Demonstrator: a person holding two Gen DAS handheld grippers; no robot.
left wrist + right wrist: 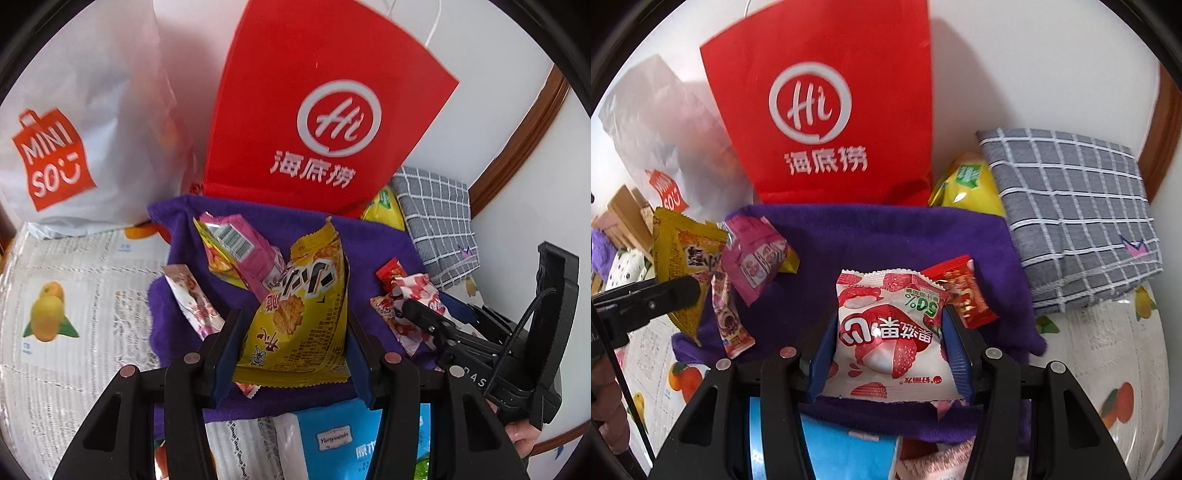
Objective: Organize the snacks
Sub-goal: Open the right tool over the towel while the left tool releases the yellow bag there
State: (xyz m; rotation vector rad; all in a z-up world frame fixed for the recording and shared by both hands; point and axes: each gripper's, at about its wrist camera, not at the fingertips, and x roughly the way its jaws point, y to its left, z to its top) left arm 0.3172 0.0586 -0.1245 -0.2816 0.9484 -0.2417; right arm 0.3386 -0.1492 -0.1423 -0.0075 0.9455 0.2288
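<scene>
My left gripper (293, 325) is shut on a yellow snack packet (303, 314) and holds it above the purple towel (369, 236). My right gripper (888, 332) is shut on a white and red lychee snack packet (886, 339) over the same towel (886, 236). A pink packet (243, 251), a slim pink and white bar (192, 299) and a small red packet (964, 291) lie on the towel. The yellow packet (687, 273) and the pink packet (753, 258) also show at the left of the right wrist view. The right gripper shows at the right of the left wrist view (424, 317).
A red paper bag (325, 103) and a white Miniso bag (74, 122) stand behind the towel. A folded grey checked cloth (1071, 218) lies at the right, with a yellow bag (967, 184) beside it. A blue tissue pack (347, 439) is near me.
</scene>
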